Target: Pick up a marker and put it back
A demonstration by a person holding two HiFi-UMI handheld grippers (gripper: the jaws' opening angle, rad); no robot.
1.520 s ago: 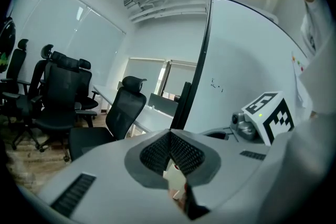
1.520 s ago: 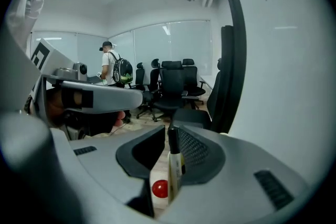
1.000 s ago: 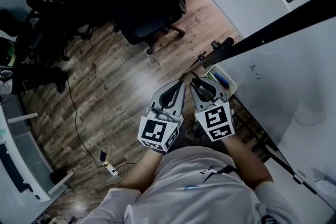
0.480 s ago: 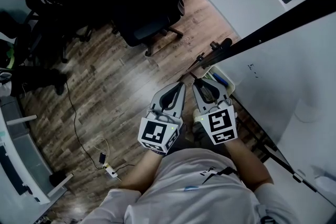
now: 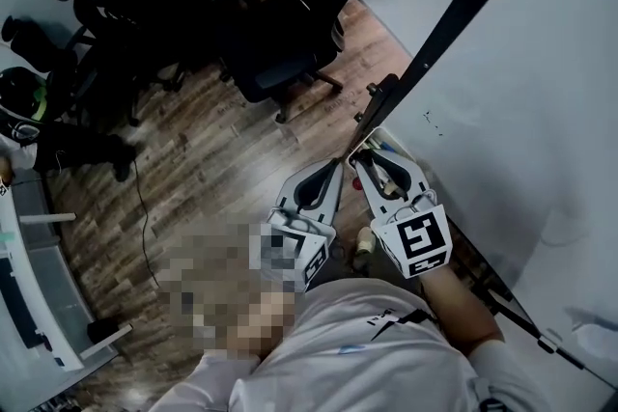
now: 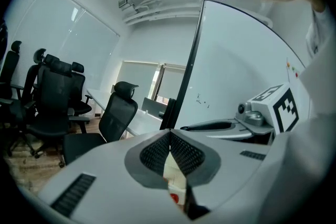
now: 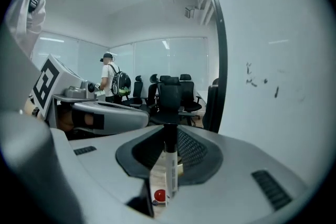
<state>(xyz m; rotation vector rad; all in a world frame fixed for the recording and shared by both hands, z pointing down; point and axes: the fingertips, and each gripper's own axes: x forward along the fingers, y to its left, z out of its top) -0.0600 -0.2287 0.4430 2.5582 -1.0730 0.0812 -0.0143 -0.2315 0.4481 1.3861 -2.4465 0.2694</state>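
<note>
1. Pick-up looks done: our right gripper (image 7: 169,132) is clamped on the marker (image 7: 170,168), with its black cap at the jaw tips, beside the whiteboard (image 5: 521,92).
2. Our left gripper (image 6: 170,135) has its jaws pressed together and holds nothing.
3. Still to do, we judge: set the marker into the tray (image 5: 386,144) just below and release it.

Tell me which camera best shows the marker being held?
The right gripper view: the marker, black cap up, stands clamped between the right gripper's jaws. The head view shows that gripper from above, the marker too small to tell; the left gripper view shows none of it.
</note>
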